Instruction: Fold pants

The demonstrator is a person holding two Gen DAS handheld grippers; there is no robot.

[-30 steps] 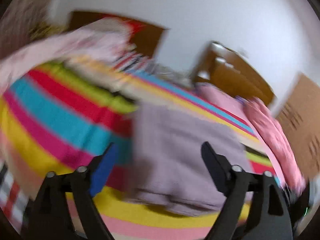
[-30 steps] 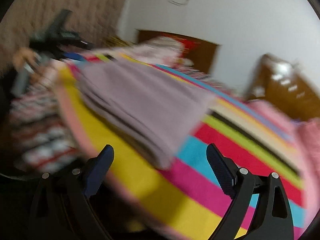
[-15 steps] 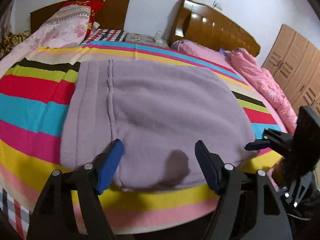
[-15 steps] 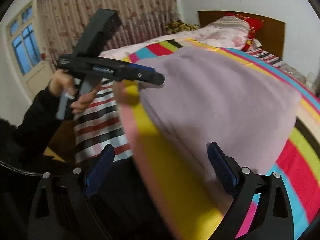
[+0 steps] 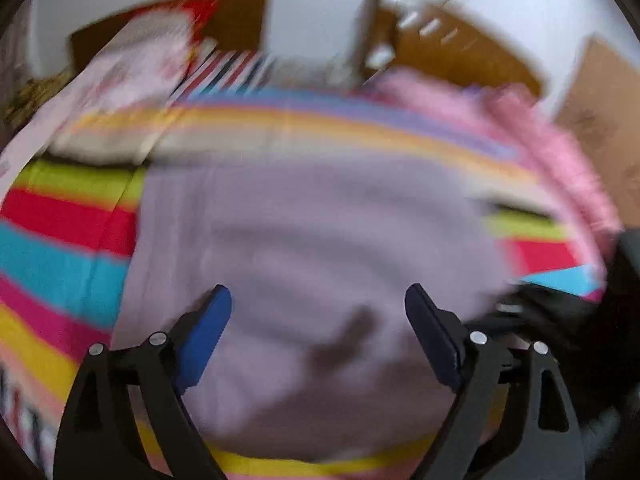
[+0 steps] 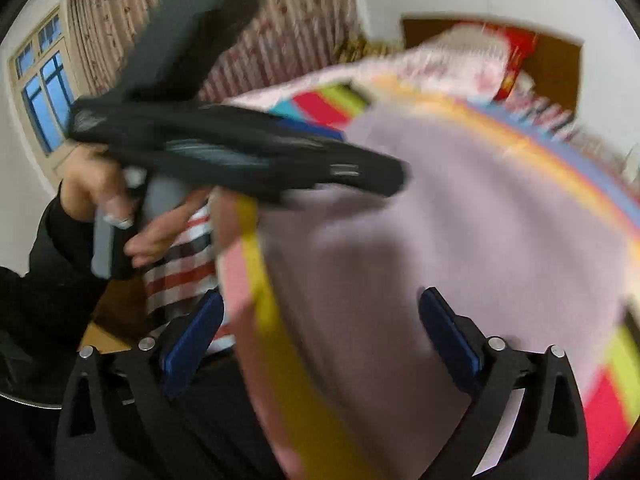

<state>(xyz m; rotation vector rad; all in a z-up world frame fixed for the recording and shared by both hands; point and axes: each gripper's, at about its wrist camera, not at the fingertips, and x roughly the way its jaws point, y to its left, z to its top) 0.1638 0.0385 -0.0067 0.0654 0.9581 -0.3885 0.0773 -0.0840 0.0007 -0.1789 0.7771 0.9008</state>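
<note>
Striped bedspread (image 5: pixel 64 256) under lilac pants (image 5: pixel 312 240), white walls, seemingly wooden headboard (image 5: pixel 452 44)

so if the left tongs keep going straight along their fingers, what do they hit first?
Most likely the folded lilac pants on the striped bedspread. The left tongs are opening, nothing between them. The frame is blurred, so depth is uncertain.

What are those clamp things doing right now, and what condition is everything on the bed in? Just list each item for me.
Left hand-held gripper: jaws opening, nothing pinched, hovering over the pants.
Right hand-held gripper: jaws opening, nothing pinched, at the bed's edge.
Lilac pants: folded into a flat block, lying on the sheet.
Striped sheet: spread over the bed.
Pink quilt: bunched along the far side.
Curtains: drawn.
</note>
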